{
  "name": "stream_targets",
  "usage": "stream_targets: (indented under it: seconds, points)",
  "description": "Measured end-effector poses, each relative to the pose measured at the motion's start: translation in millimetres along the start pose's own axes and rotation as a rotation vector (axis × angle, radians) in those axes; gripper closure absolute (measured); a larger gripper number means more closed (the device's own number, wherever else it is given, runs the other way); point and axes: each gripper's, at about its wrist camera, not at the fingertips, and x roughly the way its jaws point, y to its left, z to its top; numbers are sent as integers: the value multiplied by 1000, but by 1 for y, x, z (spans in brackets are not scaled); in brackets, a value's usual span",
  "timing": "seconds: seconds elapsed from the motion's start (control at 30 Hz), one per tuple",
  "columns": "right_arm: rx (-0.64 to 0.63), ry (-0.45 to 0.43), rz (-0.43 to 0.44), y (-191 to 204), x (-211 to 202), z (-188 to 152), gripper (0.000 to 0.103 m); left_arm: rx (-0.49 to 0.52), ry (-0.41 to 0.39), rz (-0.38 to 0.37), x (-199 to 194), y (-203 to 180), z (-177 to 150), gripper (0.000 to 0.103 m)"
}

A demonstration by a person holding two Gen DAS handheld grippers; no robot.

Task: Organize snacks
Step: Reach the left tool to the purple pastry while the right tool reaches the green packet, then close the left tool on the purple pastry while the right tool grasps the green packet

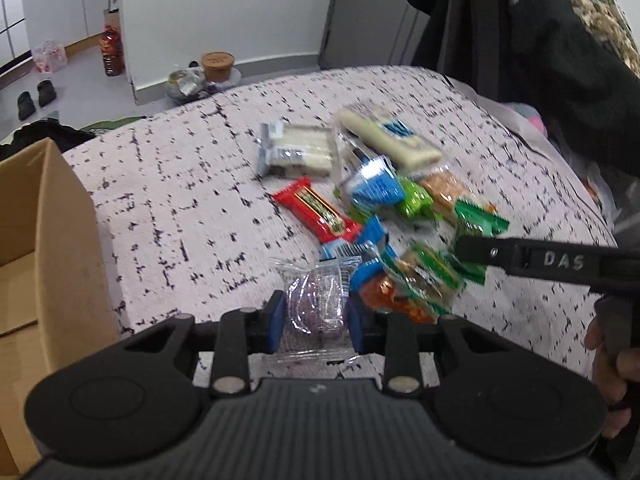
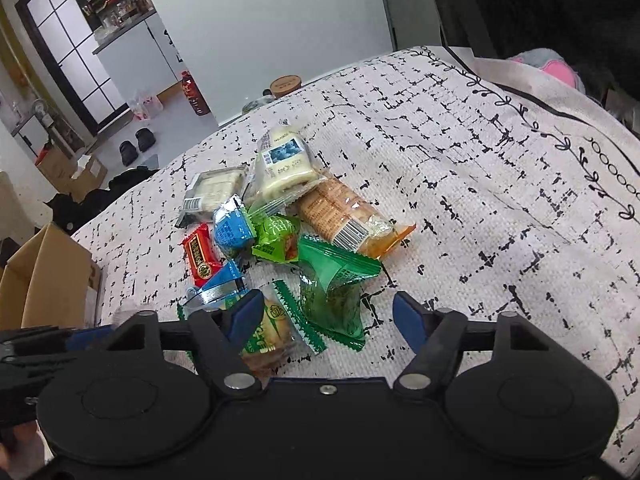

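A pile of wrapped snacks lies on a white, black-flecked cloth (image 1: 180,208). My left gripper (image 1: 316,322) is shut on a clear packet with a purple round snack (image 1: 316,304) at the near edge of the pile. A red bar (image 1: 316,210), blue packets (image 1: 374,186) and white bars (image 1: 384,138) lie beyond. My right gripper (image 2: 326,322) is open, its blue pads either side of a green packet (image 2: 336,280) and a green-edged biscuit pack (image 2: 272,328). The right gripper also shows in the left wrist view (image 1: 472,248).
An open cardboard box (image 1: 44,248) stands at the left edge of the cloth; it also shows in the right wrist view (image 2: 48,276). Dark clothing (image 1: 540,60) hangs at the far right. Beyond the cloth are a floor with shoes (image 1: 36,98) and a bottle (image 1: 112,50).
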Motion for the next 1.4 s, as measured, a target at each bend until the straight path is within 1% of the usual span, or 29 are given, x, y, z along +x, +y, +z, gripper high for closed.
stream_targets:
  seconds: [0.07,0.13,0.17,0.2,0.33,0.4,0.6,0.9,1.4]
  points:
    - [9,2,6,0,5,1,39,-14,-16,10,-3,3,2,72]
    - [18,8,13,-1,10,1,51,-32,-32,18,-7,7,3,72]
    - [22,18,15,-1,14,1,65,-40,-40,21,-9,9,3,72]
    - [24,29,7,-2,17,1,74,-48,-46,24,-11,11,4,72]
    - [-17,9,-10,2,11,1,76,-68,-67,36,-19,16,4,72]
    - [-20,2,-2,5,6,3,76,-70,-80,41,-23,18,5,72]
    - [-34,-25,36,16,-12,12,76,-86,-125,62,-38,25,11,72]
    - [-52,-64,114,44,-31,26,76,-109,-185,84,-64,34,19,72]
    - [-93,-115,228,92,-54,39,76,-173,-262,136,-105,58,16,72]
